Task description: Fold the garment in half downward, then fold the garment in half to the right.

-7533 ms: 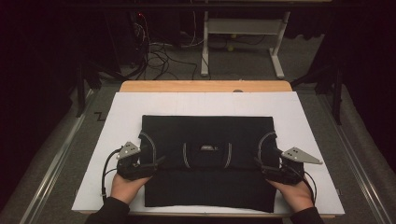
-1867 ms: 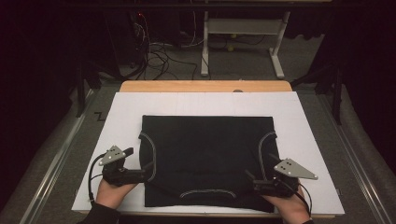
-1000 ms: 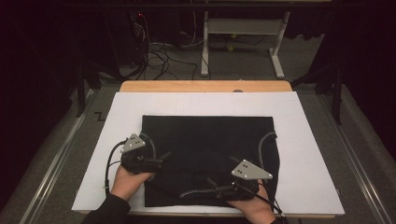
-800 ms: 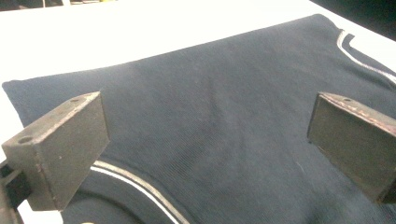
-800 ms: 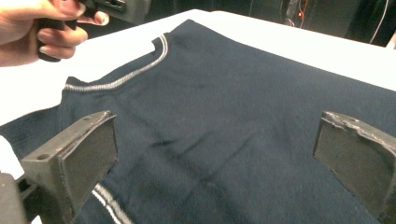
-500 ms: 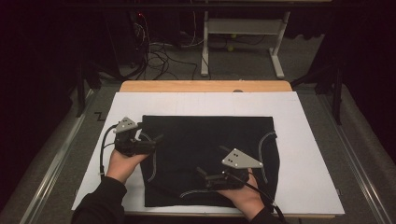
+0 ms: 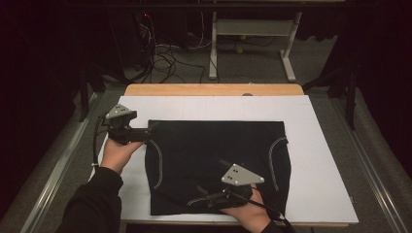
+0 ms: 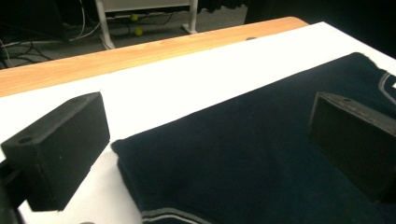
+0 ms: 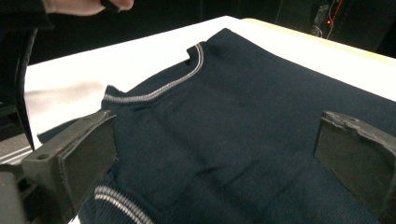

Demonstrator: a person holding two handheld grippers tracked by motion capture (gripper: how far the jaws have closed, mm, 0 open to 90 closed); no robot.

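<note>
We see no container on the table; the one thing in hand is a dark folded garment [image 7: 214, 165] with pale striped trim, lying flat on the white board [image 7: 320, 160] that covers the wooden table [image 7: 214, 89]. From the high view, our left gripper [image 7: 145, 134] sits at the garment's far left corner, while our right gripper [image 7: 206, 199] lies over the cloth near its near edge, close to a curved grey stripe. The left gripper view adds what the high view cannot resolve: its two black jaws stand wide apart, one over the bare white board, the other over the dark cloth, with the garment's corner [image 8: 121, 149] between them and nothing pinched. The right gripper view likewise shows its jaws spread wide and empty above the fabric, and it brings out the grey-edged trim [image 9: 187, 65] and a striped hem [image 9: 116, 200] beside one jaw. It also catches the other hand [image 9: 86, 5] at its top edge.
</note>
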